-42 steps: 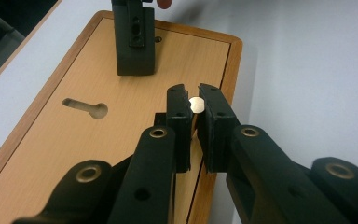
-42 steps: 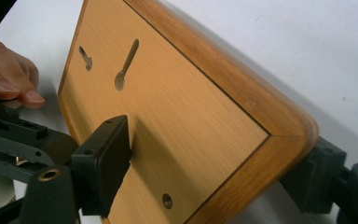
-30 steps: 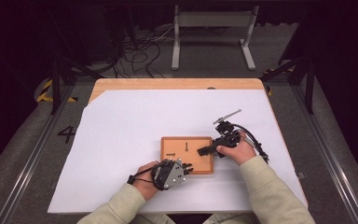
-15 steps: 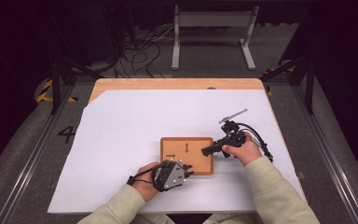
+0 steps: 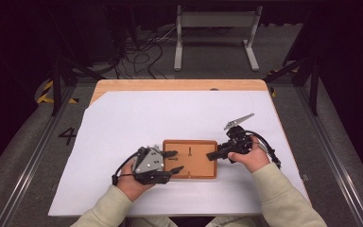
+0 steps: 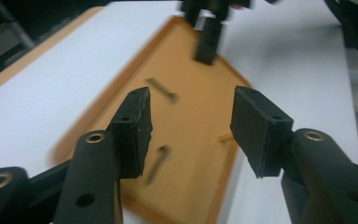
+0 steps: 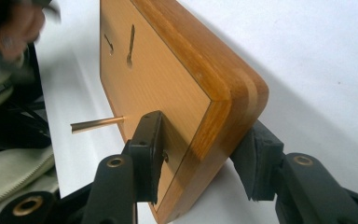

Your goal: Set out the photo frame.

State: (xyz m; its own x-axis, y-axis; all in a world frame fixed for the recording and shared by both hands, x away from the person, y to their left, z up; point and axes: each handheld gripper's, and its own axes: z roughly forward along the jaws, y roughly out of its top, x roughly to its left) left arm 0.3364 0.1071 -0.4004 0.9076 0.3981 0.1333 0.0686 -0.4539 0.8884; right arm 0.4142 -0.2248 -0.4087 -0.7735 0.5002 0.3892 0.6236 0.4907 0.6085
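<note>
A small wooden board [image 5: 199, 166] lies on the white sheet in front of the person. My right gripper [image 5: 211, 156] is shut on its right edge, one jaw on the top face and one below [image 7: 205, 135]; its jaws have just been closing on the board [image 7: 168, 79]. A thin brass pin [image 7: 98, 125] sticks out of the board's face [image 6: 191, 93]. Dark keyhole slots [image 6: 161, 89] mark the wood. My left gripper [image 5: 176, 161] hovers at the board's left end; its jaws have just been opening, and it stands open with nothing between the pads [image 6: 193, 100].
White paper [image 5: 170, 118] covers most of the wooden table [image 5: 179, 85]. Beyond the far edge stand a metal frame [image 5: 215, 19] and loose cables [image 5: 142, 52] on the floor. Dark rails run along both sides.
My left gripper has opened and drawn back to the left from the board's front-left corner. The right gripper stays clamped on the right edge.
</note>
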